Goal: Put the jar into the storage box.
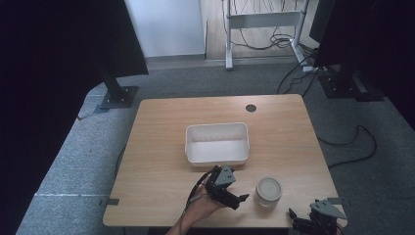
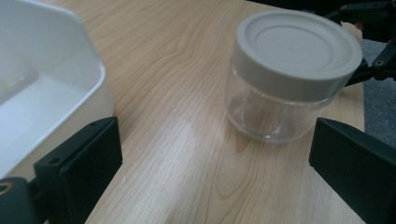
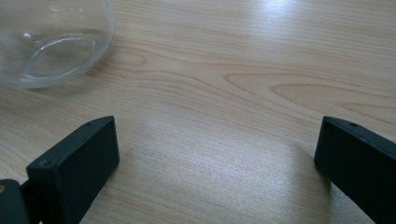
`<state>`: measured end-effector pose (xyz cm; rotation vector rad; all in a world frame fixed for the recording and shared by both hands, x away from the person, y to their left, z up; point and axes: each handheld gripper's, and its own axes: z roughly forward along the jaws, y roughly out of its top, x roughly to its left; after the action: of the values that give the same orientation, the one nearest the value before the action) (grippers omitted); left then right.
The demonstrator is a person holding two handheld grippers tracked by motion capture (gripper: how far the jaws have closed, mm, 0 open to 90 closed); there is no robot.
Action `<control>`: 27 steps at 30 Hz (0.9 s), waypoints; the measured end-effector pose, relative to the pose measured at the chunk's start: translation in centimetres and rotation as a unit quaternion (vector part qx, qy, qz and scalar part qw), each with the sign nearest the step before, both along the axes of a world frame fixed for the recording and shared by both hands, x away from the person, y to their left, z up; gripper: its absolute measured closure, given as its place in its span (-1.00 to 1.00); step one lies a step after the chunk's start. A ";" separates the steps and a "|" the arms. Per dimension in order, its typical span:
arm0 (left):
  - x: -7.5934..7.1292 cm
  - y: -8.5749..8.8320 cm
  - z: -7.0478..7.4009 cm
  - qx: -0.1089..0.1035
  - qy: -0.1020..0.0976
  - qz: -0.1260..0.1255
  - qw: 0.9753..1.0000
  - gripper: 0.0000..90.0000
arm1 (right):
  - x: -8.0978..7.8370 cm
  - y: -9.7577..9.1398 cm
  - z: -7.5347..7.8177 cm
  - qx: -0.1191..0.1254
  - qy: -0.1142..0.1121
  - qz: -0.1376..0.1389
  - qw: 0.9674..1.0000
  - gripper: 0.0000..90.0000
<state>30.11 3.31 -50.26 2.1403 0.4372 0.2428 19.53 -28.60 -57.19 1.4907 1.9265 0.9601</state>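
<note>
In the high view, the jar (image 1: 269,191) stands in the lower middle of the frame, on the worktop (image 1: 161,147), just below the right corner of the white tub (image 1: 217,142). It stands straight up, so its long line runs up and down and its grey lid faces the ceiling. Your left tongs (image 1: 234,195) sit just to the left of the jar and point at it, likely so you can grab it from the side. Your right tongs (image 1: 299,219) wait at the lower right of the frame, near the worktop's edge, also turned toward the jar.

In the left gripper view, the jar (image 2: 289,74) is in the upper right of the frame, past the jaws and not yet between them. Your left tongs (image 2: 212,154) are spread wide and hold nothing. The white tub (image 2: 51,88) is at the left edge.

In the right gripper view, the clear bottom of the jar (image 3: 51,42) peeks in at the upper left. Your right tongs (image 3: 217,154) are spread wide too, with bare wood between the jaws.
</note>
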 end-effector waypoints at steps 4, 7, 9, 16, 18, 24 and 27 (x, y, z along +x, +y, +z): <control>0.0 -0.9 -0.2 0.002 -0.001 -0.010 1.000 -0.94 | 0.0 0.0 0.0 0.000 0.000 0.001 1.000 -1.00; -0.1 -1.5 -0.3 0.002 -0.001 -0.016 1.000 -0.95 | 0.0 0.0 0.0 0.000 0.000 0.002 1.000 -1.00; -0.1 -1.9 -0.3 0.001 0.001 -0.020 1.000 -0.95 | 0.0 0.0 0.0 0.000 -0.001 0.002 1.000 -1.00; -0.4 -3.0 -0.6 0.000 0.004 -0.035 0.999 -0.95 | 0.0 0.0 0.0 0.000 -0.001 0.003 1.000 -1.00; -0.4 -3.3 -0.6 0.000 0.004 -0.039 0.999 -0.95 | 0.0 0.0 0.0 0.000 -0.001 0.003 1.000 -1.00; -0.6 -4.4 -0.8 0.000 0.007 -0.053 0.999 -0.95 | 0.0 0.0 0.0 0.000 -0.001 0.003 1.000 -1.00; -0.6 -4.9 -0.9 0.001 0.008 -0.057 0.998 -0.95 | 0.0 0.0 0.0 0.000 0.000 0.003 1.000 -1.00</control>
<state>29.52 -1.60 -51.19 2.1625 0.3232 0.1618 19.50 -28.63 -57.20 1.4850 1.9320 0.9631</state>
